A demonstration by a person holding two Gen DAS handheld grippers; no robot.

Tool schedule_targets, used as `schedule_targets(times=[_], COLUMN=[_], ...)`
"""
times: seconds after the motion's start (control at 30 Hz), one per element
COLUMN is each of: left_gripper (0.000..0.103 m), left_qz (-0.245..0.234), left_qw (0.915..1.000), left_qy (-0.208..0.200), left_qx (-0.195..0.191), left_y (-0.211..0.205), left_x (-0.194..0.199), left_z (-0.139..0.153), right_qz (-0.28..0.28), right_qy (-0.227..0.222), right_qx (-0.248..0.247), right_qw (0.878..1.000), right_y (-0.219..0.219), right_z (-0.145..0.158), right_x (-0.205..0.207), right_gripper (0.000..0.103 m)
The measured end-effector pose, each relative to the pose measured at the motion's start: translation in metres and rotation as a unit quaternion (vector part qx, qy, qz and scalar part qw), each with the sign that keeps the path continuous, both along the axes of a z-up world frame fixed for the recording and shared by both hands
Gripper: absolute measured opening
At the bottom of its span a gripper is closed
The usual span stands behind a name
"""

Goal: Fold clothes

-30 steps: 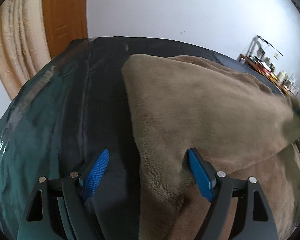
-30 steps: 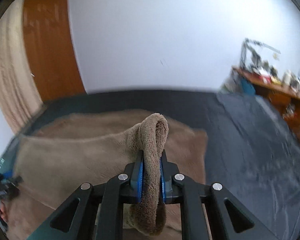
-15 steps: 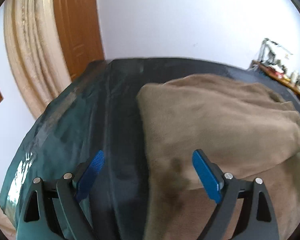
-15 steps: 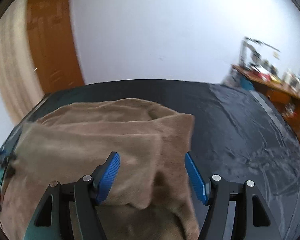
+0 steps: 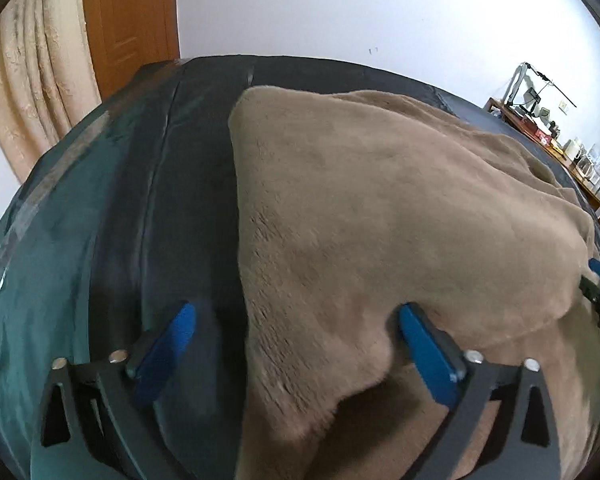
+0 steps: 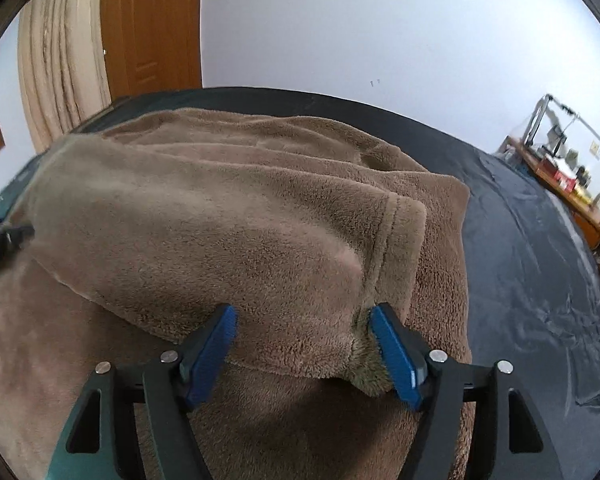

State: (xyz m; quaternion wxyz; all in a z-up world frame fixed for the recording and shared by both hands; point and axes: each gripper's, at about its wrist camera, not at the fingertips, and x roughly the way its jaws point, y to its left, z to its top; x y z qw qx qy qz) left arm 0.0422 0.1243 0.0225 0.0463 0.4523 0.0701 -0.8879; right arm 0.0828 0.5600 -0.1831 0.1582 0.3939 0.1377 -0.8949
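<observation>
I count one brown fleece garment (image 6: 228, 216) ahead of my tools, folded over itself, on one dark sheet (image 6: 516, 248). I have two grippers: the left gripper (image 5: 296, 320) and the right gripper (image 6: 302, 320), each with two blue pads. Beyond them stand one wooden door (image 6: 156, 24), one curtain (image 6: 60, 52) and one cluttered table (image 6: 560, 172).

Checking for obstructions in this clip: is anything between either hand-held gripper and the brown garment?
Nothing visible. The brown garment lies directly under the opening right hand-held gripper and left hand-held gripper, spread on the dark cover.
</observation>
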Motion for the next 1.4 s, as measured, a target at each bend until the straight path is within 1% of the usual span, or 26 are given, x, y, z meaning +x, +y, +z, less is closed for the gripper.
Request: schedule_targets(times=[0.1,0.17,0.2,0.23,0.3,0.37,0.5,0.6,0.67,0.7,0.77,0.87,0.97,1.07,1.13,1.23,1.3,1.4], left_gripper=[0.103,0.103,0.103,0.103,0.103,0.103,0.103,0.103,0.103,0.103,0.103,0.103,0.103,0.103,0.103,0.103,0.103,0.103], left_qz=[-0.005,-0.006,-0.005,-0.005,-0.005,-0.005,-0.006,-0.004,-0.003,-0.003,-0.012,-0.042,-0.079,-0.112,-0.128,-0.141,-0.152,-0.171], left_qw=[0.9998,0.9998,0.9998,0.9998,0.9997,0.9997,0.9998,0.9999,0.9998,0.9997,0.9990,0.9954,0.9878,0.9784,0.9733,0.9687,0.9660,0.9631], left_qy=[-0.005,-0.006,-0.006,-0.006,-0.005,-0.005,-0.004,-0.001,0.013,0.020,0.043,0.077,0.111,0.141,0.154,0.157,0.151,0.140], left_qx=[-0.017,-0.019,-0.019,-0.020,-0.021,-0.023,-0.021,-0.011,-0.014,-0.016,-0.006,0.038,0.075,0.101,0.113,0.132,0.145,0.154], left_y=[0.004,0.005,0.004,0.003,0.008,0.007,0.006,0.008,0.009,0.009,0.015,0.021,0.028,0.034,0.041,0.037,0.035,0.025], left_x=[-0.006,-0.011,-0.013,-0.015,-0.020,-0.023,-0.022,-0.013,0.002,0.009,0.031,0.068,0.103,0.141,0.166,0.192,0.209,0.234], left_z=[-0.001,-0.002,-0.001,-0.001,-0.002,-0.002,-0.001,0.000,0.008,0.012,0.025,0.043,0.057,0.064,0.064,0.056,0.048,0.035], right_qz=[-0.007,-0.014,-0.021,-0.026,-0.030,-0.032,-0.034,-0.033,-0.028,-0.028,-0.026,-0.002,0.017,0.034,0.042,0.043,0.048,0.060], right_qy=[-0.002,-0.009,-0.019,-0.033,-0.055,-0.050,-0.049,-0.046,-0.040,-0.035,-0.024,-0.009,-0.004,-0.008,-0.012,-0.017,-0.021,-0.027], right_qx=[0.000,-0.004,-0.010,-0.023,-0.055,-0.038,-0.038,-0.042,-0.054,-0.061,-0.084,-0.136,-0.169,-0.191,-0.197,-0.198,-0.199,-0.201], right_qw=[1.000,1.000,1.000,0.999,0.997,0.998,0.998,0.998,0.997,0.997,0.996,0.991,0.985,0.981,0.979,0.979,0.979,0.977], right_y=[0.000,0.003,0.005,0.009,0.018,0.012,0.010,0.010,0.016,0.020,0.030,0.051,0.075,0.097,0.108,0.121,0.128,0.138], right_z=[-0.002,-0.005,-0.008,-0.011,-0.013,-0.013,-0.012,-0.011,-0.007,-0.003,0.007,0.025,0.036,0.039,0.036,0.029,0.023,0.016], right_x=[-0.002,-0.006,-0.012,-0.021,-0.032,-0.035,-0.032,-0.028,-0.020,-0.012,0.007,0.049,0.090,0.131,0.159,0.197,0.219,0.249], right_gripper=[0.078,0.083,0.090,0.095,0.099,0.100,0.101,0.101,0.101,0.101,0.101,0.101,0.101,0.101,0.101,0.100,0.100,0.097])
